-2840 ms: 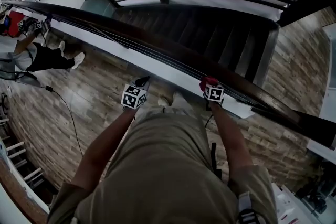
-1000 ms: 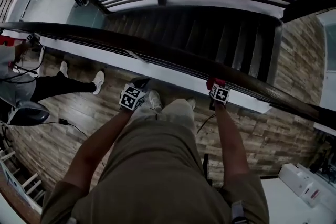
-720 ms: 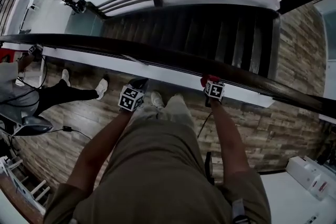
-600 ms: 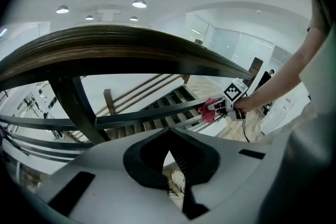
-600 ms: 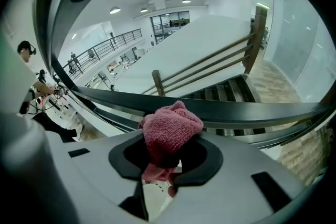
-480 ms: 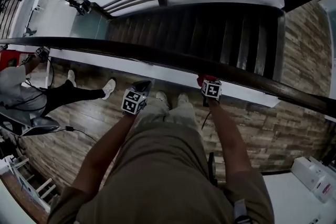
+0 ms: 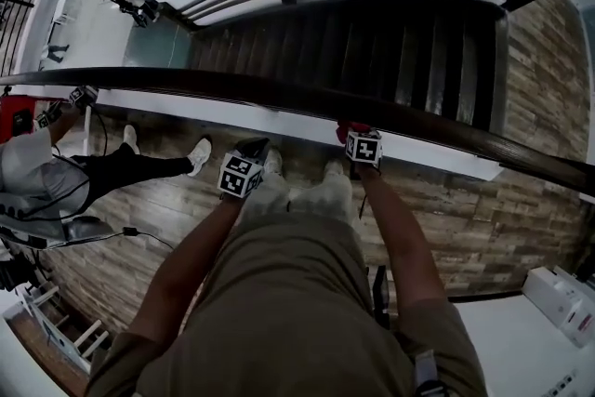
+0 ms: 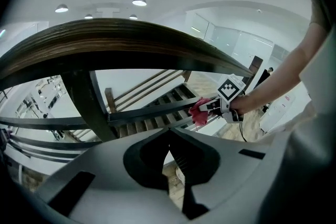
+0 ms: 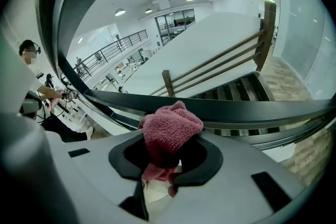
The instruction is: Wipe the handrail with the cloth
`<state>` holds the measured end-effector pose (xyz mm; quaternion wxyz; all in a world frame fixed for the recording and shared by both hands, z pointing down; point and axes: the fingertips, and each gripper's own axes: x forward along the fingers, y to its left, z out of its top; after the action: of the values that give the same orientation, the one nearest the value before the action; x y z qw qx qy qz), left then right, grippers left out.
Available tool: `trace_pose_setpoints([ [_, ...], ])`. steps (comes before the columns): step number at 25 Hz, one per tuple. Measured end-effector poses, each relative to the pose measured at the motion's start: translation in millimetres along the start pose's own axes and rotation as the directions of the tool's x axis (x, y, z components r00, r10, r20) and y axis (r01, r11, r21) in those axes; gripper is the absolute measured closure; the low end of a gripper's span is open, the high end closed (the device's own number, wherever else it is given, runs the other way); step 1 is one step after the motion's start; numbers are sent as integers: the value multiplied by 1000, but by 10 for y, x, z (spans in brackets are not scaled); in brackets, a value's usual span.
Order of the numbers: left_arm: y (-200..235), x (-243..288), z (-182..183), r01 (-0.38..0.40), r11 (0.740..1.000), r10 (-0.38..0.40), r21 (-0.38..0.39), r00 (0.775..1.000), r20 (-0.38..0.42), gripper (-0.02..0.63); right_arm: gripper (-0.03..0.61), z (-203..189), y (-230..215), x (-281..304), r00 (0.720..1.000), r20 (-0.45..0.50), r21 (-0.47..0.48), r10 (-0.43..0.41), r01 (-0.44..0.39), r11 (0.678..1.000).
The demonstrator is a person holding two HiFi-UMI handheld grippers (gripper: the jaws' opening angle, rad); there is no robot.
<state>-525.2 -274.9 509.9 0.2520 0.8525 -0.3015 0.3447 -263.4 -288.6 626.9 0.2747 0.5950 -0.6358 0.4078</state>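
The right tool (image 7: 353,133) pinches the pink cloth (image 9: 170,131) at the handrail (image 7: 186,82), probably mid-wipe; the left tool (image 8: 169,135) is pressed together, empty. The wiped length is unclear.

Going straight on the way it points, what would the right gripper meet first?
Most likely the dark rail, right behind the pink cloth clamped in the right gripper. The cloth would reach it before the jaws do. Whether cloth and rail touch now is unclear.

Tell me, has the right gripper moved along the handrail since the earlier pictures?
Yes. The right gripper, shut on the cloth, has slid leftward along the handrail, farther from the white ledge's right end.
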Motion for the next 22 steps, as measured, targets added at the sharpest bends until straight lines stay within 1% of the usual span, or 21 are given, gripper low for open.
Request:
trace_pose_setpoints([
  [3, 238, -47, 4, 26, 999, -27, 31, 1000, 2, 597, 462, 39, 298, 150, 1000, 16, 24, -7, 7, 1000],
  [6, 543, -164, -28, 48, 997, -48, 54, 999, 4, 597, 462, 100, 749, 315, 999, 39, 55, 0, -2, 998],
  [11, 983, -269, -134, 60, 995, -60, 76, 998, -7, 597, 462, 246, 1475, 602, 995, 84, 115, 45, -55, 992],
  [13, 1095, -343, -203, 66, 994, -65, 84, 998, -9, 597, 463, 224, 1720, 690, 994, 96, 161, 54, -69, 985],
  [17, 1350, -474, -303, 74, 992, -74, 105, 997, -8, 597, 463, 246, 2129, 859, 990, 131, 268, 59, -93, 959],
  [19, 1467, -521, -322, 68, 991, -68, 113, 998, -4, 597, 463, 292, 2337, 960, 986, 144, 280, 78, -117, 953],
  [22, 1591, -644, -363, 62, 993, -62, 103, 998, -9, 597, 463, 373, 2693, 1082, 981, 157, 270, 117, -157, 950],
])
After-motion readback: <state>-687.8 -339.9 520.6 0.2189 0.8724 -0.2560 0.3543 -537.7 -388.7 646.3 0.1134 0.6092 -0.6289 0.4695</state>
